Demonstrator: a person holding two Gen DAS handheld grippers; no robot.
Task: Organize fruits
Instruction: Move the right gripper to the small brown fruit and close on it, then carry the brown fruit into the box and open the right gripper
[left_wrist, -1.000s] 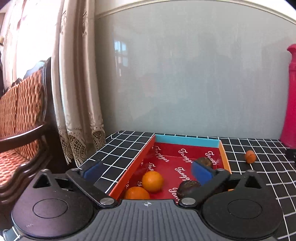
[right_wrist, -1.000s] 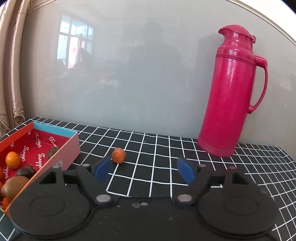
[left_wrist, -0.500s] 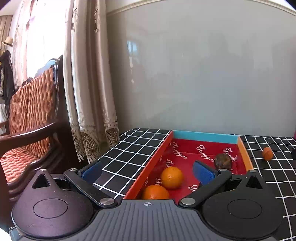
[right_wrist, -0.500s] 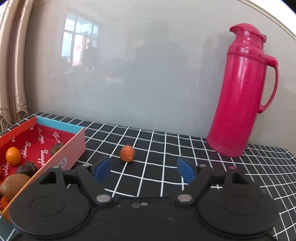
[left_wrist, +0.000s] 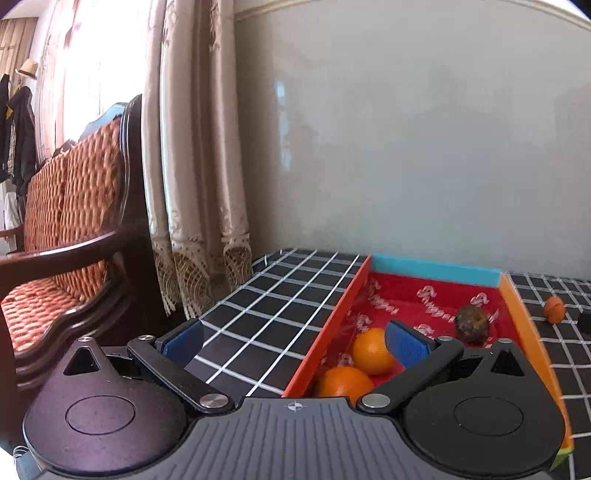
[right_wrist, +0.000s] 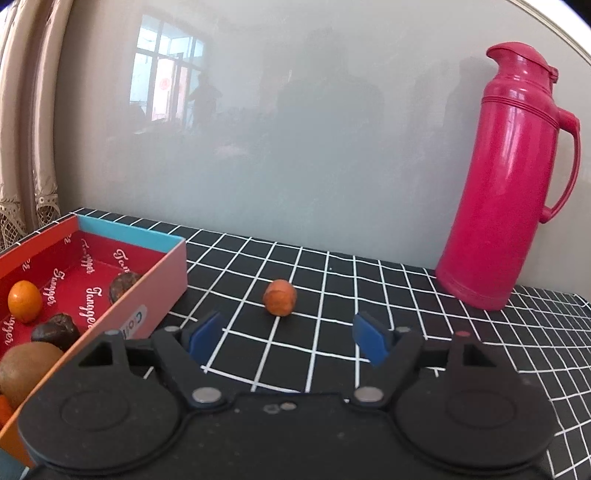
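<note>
At centre of the right wrist view, a small orange fruit (right_wrist: 280, 297) lies on the checked tablecloth (right_wrist: 406, 332), beyond the right gripper (right_wrist: 288, 332), whose jaws gape empty. Left gripper (left_wrist: 295, 341), equally agape, straddles the red box (left_wrist: 327, 328) wall at lower centre, oranges (left_wrist: 371, 350) inside.

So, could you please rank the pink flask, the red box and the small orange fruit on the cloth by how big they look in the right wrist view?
1. Pink flask
2. Red box, though cut off by the frame edge, so unsure
3. Small orange fruit
</note>
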